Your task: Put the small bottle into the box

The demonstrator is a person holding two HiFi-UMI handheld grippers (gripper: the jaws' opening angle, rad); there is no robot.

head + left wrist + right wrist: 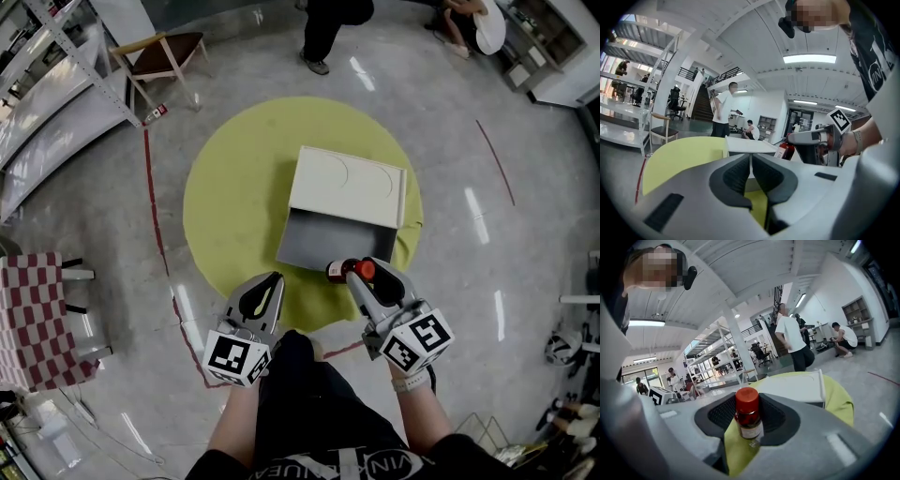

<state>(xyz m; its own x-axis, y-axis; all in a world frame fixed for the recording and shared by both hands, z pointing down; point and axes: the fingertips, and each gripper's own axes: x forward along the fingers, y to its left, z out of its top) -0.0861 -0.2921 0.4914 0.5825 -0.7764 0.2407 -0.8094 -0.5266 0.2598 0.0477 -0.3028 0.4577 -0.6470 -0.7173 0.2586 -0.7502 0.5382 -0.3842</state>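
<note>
Lower centre: the right gripper (pixel 362 273) pinches the small bottle (pixel 748 414) near the box (pixel 346 184); the left gripper (pixel 751 165) has its jaws pressed together.

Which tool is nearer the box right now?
Right, narrowly. The right tool, shut on the small bottle, overlaps the near edge of the box; the left tool, shut and empty, sits just short of its near-left corner.

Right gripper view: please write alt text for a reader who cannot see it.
The right gripper is shut on a small bottle with a red cap, held upright. Behind it, an open white box sits on a yellow-green surface, with people farther back.
</note>
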